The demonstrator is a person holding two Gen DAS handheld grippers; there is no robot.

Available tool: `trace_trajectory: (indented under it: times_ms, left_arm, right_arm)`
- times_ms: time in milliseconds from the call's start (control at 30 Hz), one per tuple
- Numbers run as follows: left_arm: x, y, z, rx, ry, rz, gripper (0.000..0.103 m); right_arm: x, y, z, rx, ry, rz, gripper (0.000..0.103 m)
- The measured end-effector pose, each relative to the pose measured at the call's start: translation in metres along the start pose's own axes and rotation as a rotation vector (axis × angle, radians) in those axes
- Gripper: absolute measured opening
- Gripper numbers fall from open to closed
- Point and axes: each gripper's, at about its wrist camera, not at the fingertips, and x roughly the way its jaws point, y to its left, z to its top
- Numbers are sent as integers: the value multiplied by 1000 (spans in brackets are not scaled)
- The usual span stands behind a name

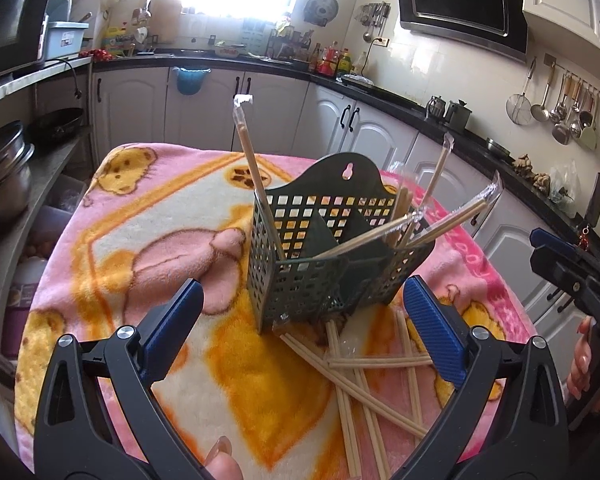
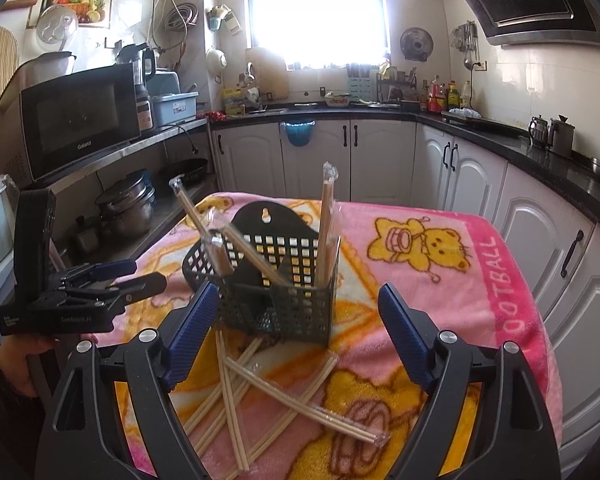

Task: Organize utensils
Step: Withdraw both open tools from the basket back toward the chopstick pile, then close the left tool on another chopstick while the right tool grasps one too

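Observation:
A dark green perforated utensil holder (image 1: 300,276) stands on the pink blanket, also in the right wrist view (image 2: 276,304). Several wrapped chopstick pairs (image 1: 256,176) lean upright in its compartments (image 2: 326,224). More wrapped chopsticks (image 1: 364,376) lie crossed on the blanket in front of the holder (image 2: 276,392). My left gripper (image 1: 304,320) is open and empty, just short of the holder. My right gripper (image 2: 296,328) is open and empty above the loose chopsticks. The left gripper also shows at the left of the right wrist view (image 2: 112,276), and the right gripper at the right edge of the left wrist view (image 1: 556,256).
The pink cartoon blanket (image 2: 440,280) covers a small table. White cabinets (image 2: 380,156) with black counters run behind and to the right. A shelf with pots (image 2: 128,204) and a microwave (image 2: 80,120) stands on the left.

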Motion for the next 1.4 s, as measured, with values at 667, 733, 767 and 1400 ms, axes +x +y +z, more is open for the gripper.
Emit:
trace_trajectory:
  times_ms: [667,733,767,1400]
  left_arm:
    - [24,10,-37,-27,98,37,92]
    - [28,12,-41,-30,113,39,92]
    - [30,12,-42,-31,119,40,92]
    - [91,38,-56,-228,261,-49,78]
  right_arm:
    - [21,-4,-42,16,114,-6,80]
    - [26,-5,-47,19,128,-9,80]
    - [29,-6,-50,19,138,-12,80]
    - [102,-28,-73,83,297,-9,62]
